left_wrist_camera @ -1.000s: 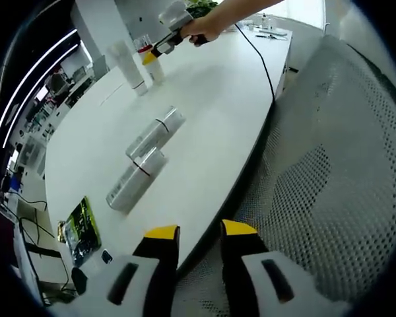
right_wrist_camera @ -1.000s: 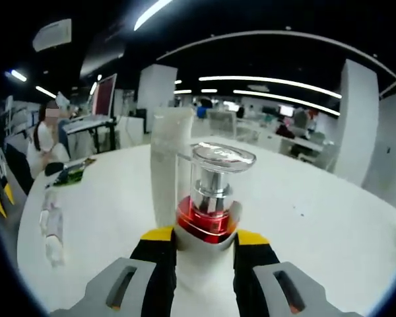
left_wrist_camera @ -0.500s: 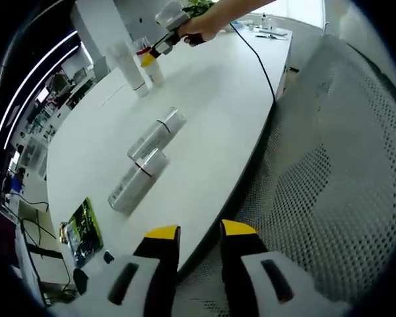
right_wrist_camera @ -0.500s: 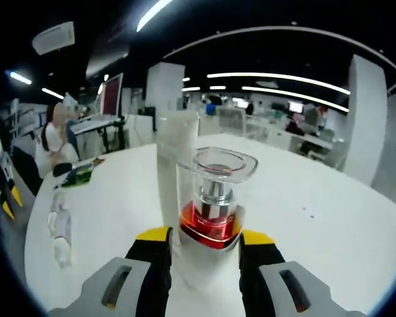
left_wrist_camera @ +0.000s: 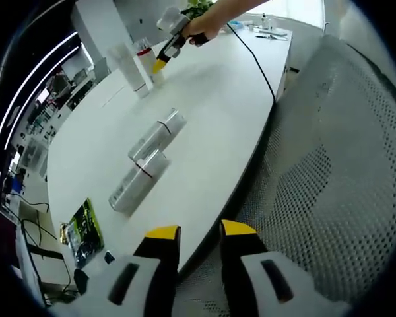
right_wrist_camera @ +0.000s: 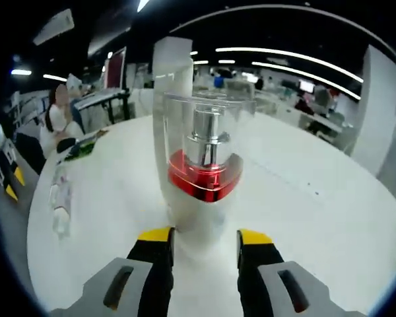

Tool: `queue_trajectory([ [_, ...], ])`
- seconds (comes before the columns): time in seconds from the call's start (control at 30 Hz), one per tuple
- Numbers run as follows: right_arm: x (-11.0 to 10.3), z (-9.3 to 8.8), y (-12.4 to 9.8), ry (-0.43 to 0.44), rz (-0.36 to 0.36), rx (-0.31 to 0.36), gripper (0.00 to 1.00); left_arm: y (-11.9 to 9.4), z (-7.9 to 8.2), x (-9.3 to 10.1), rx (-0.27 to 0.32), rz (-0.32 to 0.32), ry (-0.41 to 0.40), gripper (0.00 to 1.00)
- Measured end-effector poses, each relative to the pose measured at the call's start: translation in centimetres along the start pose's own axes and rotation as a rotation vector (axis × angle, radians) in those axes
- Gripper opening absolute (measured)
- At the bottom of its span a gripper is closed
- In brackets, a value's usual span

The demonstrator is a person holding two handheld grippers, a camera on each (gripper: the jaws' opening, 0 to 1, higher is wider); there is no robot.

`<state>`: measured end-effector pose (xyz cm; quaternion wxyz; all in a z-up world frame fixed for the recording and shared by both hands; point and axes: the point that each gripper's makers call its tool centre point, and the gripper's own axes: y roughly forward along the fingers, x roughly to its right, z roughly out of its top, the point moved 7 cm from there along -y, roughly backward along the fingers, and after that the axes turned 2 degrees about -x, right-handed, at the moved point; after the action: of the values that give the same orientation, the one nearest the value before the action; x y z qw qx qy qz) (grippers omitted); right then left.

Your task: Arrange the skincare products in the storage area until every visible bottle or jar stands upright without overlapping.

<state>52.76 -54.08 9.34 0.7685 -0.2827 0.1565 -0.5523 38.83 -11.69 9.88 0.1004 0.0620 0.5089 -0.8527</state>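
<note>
A pump bottle (right_wrist_camera: pixel 201 178), white-bodied with a red collar, a metal stem and a clear cap, is seen standing upright on the desk (right_wrist_camera: pixel 303 218) just ahead of the right gripper (right_wrist_camera: pixel 202 236). The yellow-tipped jaws are parted, one to each side of the bottle's base; whether they touch it cannot be told. A tall white tube (right_wrist_camera: pixel 171 99) stands upright directly behind the bottle, close against it. In the left gripper view the same pair, bottle (left_wrist_camera: pixel 145 56) and tube (left_wrist_camera: pixel 129 66), is found toward the far end of the desk (left_wrist_camera: pixel 211 112), with the right gripper (left_wrist_camera: pixel 160 65) held there by a hand (left_wrist_camera: pixel 201 26).

Two silvery cylindrical bottles (left_wrist_camera: pixel 148 162) lie on their sides end to end near the middle of the desk, well apart from the upright pair. Broad bare white surface is left around them up to the curved near edge. A green packet (left_wrist_camera: pixel 81 224) lies at the desk's left edge.

The left gripper (left_wrist_camera: pixel 201 232) is held off the near edge, jaws open and empty, above a grey mesh chair (left_wrist_camera: pixel 330 172). A black cable (left_wrist_camera: pixel 257 56) runs across the far end.
</note>
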Motion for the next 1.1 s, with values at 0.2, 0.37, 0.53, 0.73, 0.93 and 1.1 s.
queue_trajectory([
  [0.2, -0.5, 0.3, 0.3, 0.000, 0.013, -0.021, 0.25, -0.1, 0.0, 0.0, 0.002, 0.003, 0.000, 0.19],
  [0.37, -0.7, 0.5, 0.5, 0.026, 0.002, -0.037, 0.25, 0.0, 0.0, -0.1, 0.004, 0.004, 0.001, 0.18],
  [0.53, -0.8, 0.4, 0.7, 0.101, -0.019, -0.051, 0.24, -0.1, 0.0, 0.0, 0.003, 0.004, 0.002, 0.18],
  [0.73, -1.0, 0.7, 1.0, 0.162, -0.050, -0.055, 0.24, -0.1, 0.0, -0.1, 0.003, 0.005, 0.000, 0.18],
  [0.93, -1.2, 0.7, 1.2, 0.265, -0.067, -0.066, 0.23, 0.0, 0.0, -0.1, 0.001, 0.009, -0.002, 0.17],
  [1.1, -1.5, 0.5, 1.1, 0.324, -0.071, -0.068, 0.22, -0.1, 0.0, -0.2, 0.000, 0.010, -0.001, 0.17],
])
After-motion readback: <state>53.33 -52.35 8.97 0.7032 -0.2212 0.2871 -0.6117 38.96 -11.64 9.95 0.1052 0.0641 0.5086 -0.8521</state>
